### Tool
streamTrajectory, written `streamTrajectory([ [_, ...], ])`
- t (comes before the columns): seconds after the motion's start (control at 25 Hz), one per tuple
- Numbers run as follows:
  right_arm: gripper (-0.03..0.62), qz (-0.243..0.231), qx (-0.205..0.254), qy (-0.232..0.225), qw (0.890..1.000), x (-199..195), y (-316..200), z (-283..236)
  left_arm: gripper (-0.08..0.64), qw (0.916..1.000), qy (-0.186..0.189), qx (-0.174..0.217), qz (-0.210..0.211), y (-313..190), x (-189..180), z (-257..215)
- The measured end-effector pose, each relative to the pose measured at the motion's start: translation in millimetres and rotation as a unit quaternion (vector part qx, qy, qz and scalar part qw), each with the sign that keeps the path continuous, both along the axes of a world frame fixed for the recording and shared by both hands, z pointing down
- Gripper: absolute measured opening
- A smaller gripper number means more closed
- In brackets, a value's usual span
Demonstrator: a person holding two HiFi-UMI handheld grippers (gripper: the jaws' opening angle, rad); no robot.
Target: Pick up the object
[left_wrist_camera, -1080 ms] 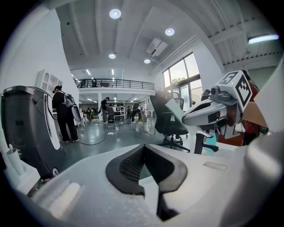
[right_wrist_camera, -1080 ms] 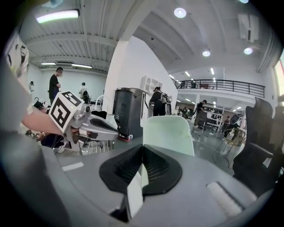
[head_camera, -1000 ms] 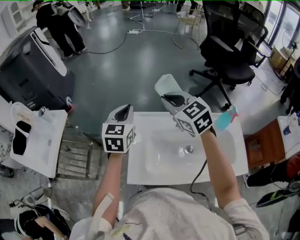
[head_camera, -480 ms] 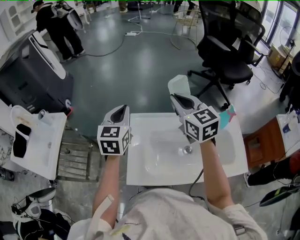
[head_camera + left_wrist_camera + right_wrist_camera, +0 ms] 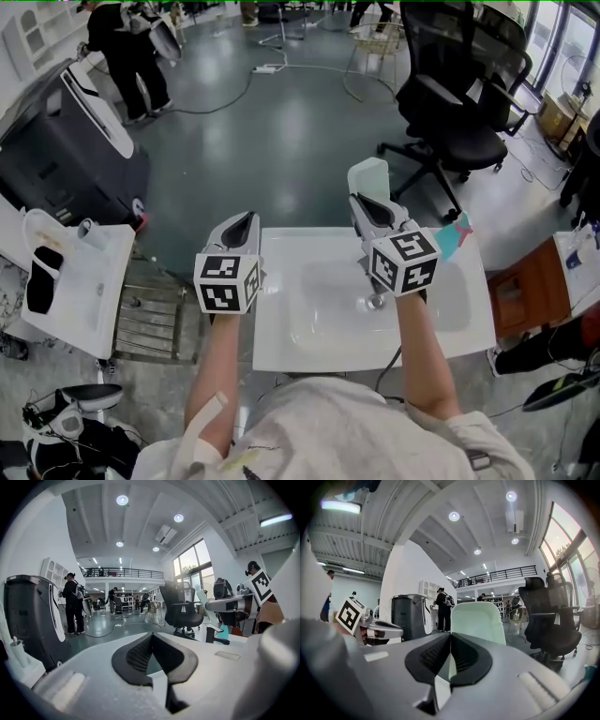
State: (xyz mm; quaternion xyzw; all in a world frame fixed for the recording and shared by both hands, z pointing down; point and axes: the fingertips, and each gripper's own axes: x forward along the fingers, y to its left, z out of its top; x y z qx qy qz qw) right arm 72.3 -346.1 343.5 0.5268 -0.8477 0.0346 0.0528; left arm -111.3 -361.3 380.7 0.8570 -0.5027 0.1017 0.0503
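Gripping the pale green plastic piece by its near edge in the right gripper, jaws clamped tight on it, and holding it up over the far rim of the white washbasin, touching nothing else. Reading as the lift stage of the pick-up, likely calling next for a steady carry with a firm pinch on such a thin edge, with the left gripper closed on nothing beside the washbasin's left edge. Looking flat, smooth and faintly translucent, round-cornered, standing upright and reaching past the jaw tips toward the far side.
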Motion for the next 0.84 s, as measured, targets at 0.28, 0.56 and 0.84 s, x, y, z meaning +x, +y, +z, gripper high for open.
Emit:
streamTrajectory([
  [0.28,0.009,0.004,0.000,-0.003,1.000,0.0,2.1,-0.4,0.000,1.0000,-0.003,-0.002,0.001,2.2,-2.8,0.8],
  [0.56,0.009,0.005,0.002,-0.004,1.000,-1.2,3.2,-2.0,0.000,1.0000,-0.003,-0.003,0.000,1.0,-5.6,2.6],
  [0.84,0.009,0.006,0.003,-0.002,1.000,-2.9,3.2,-2.1,0.000,1.0000,-0.003,-0.003,0.002,0.5,-5.3,2.2],
])
